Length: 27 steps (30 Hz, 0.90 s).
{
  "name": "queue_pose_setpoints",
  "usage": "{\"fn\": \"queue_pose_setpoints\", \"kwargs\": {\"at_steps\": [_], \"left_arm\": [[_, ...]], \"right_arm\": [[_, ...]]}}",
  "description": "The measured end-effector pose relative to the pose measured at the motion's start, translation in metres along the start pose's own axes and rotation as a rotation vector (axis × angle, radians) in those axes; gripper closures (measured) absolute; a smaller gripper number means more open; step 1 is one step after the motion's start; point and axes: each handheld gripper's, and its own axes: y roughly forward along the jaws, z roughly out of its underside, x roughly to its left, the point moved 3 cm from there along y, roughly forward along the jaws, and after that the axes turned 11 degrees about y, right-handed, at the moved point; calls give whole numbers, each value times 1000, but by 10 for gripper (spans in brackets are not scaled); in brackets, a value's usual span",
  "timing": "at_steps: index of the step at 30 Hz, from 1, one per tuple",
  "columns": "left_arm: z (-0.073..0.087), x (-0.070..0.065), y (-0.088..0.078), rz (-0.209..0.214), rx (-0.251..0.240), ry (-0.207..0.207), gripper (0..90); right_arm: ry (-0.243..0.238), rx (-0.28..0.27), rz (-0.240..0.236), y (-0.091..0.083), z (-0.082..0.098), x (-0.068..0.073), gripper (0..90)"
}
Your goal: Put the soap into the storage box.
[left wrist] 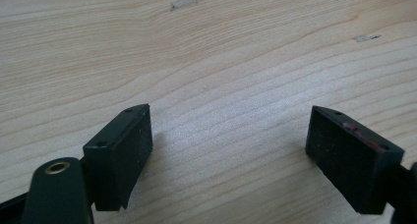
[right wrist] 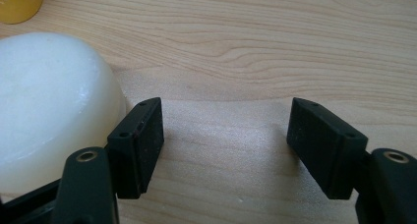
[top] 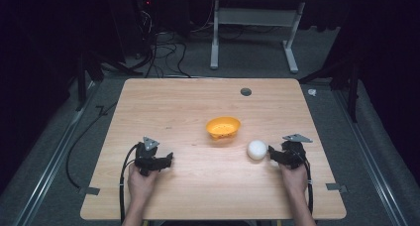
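A white rounded object (top: 257, 149) lies on the wooden table (top: 198, 186), right of centre. An orange bowl (top: 223, 127) stands just behind and left of it. My right gripper (top: 272, 154) rests on the table against the white object's right side. In the right gripper view the jaws (right wrist: 226, 135) stand apart over bare wood. The white object (right wrist: 49, 106) lies outside the left jaw, close beside it, and the orange bowl (right wrist: 17, 3) peeks in at the top left. My left gripper (top: 168, 159) rests at the table's front left, open (left wrist: 228, 140) over bare wood.
A grey round cap (top: 245, 91) sits in the tabletop near the far edge. Grey tape tabs mark the front left (top: 89, 190) and front right (top: 336, 187) edges. Cables and a white desk frame (top: 252, 32) lie on the floor beyond the table.
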Motion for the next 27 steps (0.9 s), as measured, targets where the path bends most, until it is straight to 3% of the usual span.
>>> {"fn": "queue_pose_setpoints", "kwargs": {"at_steps": [14, 16, 21, 27], "left_arm": [[0, 0, 0, 0, 0, 0, 182], [0, 0, 0, 0, 0, 0, 182], [0, 0, 0, 0, 0, 1, 183], [0, 0, 0, 0, 0, 1, 182]], "right_arm": [[6, 6, -6, -1, 1, 1, 264], [23, 11, -17, -5, 2, 2, 261], [-10, -26, -34, -15, 1, 3, 264], [-10, -33, -54, -25, 3, 3, 266]]}}
